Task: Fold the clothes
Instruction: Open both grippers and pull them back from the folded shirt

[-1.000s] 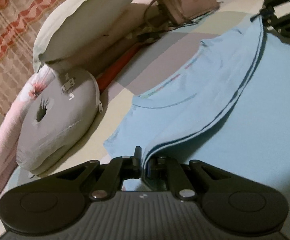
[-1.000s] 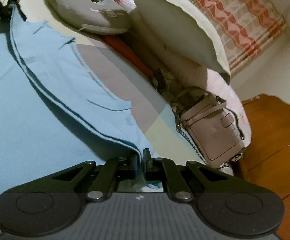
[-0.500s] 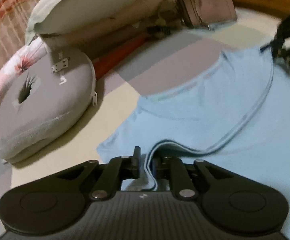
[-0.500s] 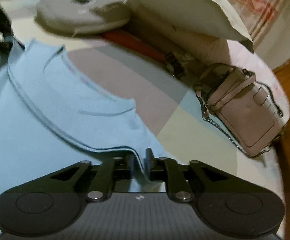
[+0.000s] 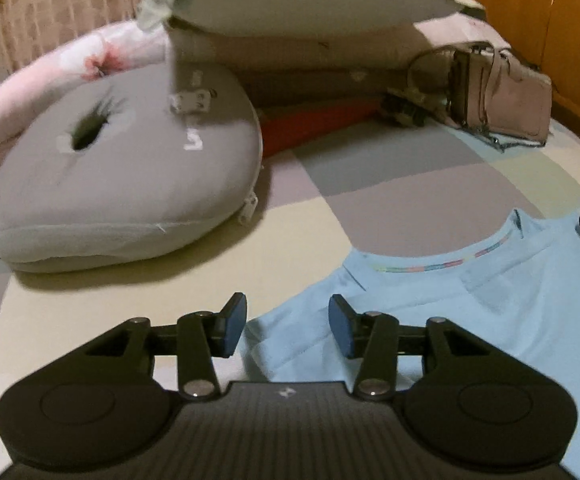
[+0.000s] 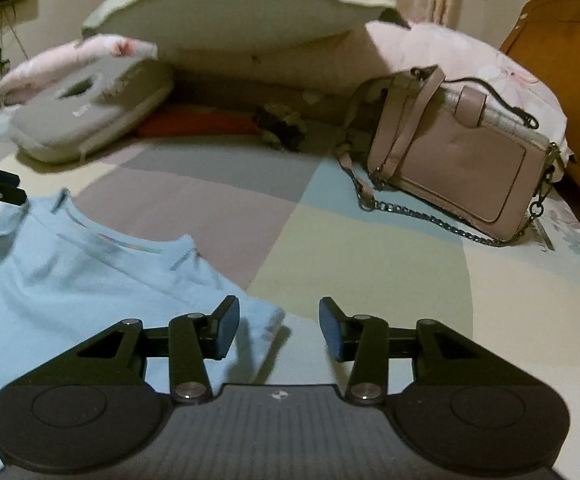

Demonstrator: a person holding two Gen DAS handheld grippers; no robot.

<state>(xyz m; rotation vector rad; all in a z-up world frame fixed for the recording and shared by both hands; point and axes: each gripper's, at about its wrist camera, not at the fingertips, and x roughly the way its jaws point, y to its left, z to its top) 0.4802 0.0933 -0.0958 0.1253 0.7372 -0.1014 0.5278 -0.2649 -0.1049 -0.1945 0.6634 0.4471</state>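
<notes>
Each handheld gripper is built as a matte black plastic body with a ribbed grey centre panel on which a small white emblem is printed, flanked by two rounded lobes marked with shallow circular recesses. From the left gripper and the right gripper alike, black linkage arms are pinned with silver round-headed screws and are ended by short fingers faced with dark blue pads. Triangular cut-outs are seen in the outer links.
</notes>
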